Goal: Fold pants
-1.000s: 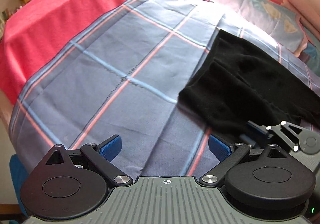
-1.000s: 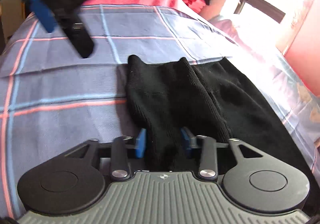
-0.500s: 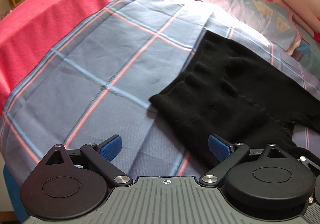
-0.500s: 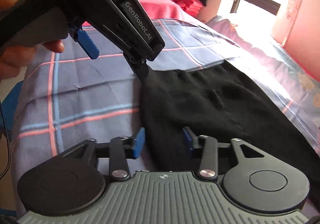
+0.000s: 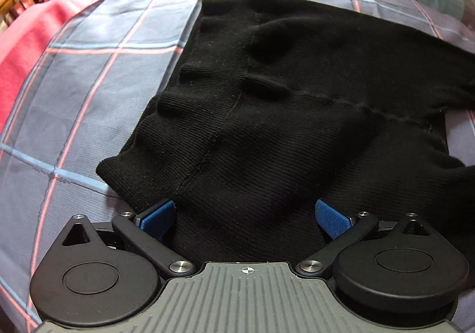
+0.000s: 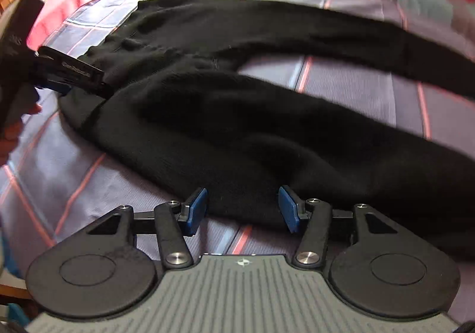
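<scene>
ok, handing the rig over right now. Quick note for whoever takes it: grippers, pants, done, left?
Left gripper: open, jaws either side of the waistband end of the black pants, not clamped.
Right gripper: open, jaws astride the near leg's edge, not clamped.
Pants lie spread on the plaid sheet, both legs apart with sheet showing between them.
Done: nothing folded yet.
Left: close both grippers on the fabric, probably fold one leg onto the other, then fold lengthwise.

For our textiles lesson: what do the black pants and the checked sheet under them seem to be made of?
Black pants: apparently a soft ribbed knit, matte; fine ribs, stitched seams and lint specks show.
Checked sheet: probably a thin woven cotton-like cloth, smooth and matte, with a fine weave showing and little sheen.
</scene>
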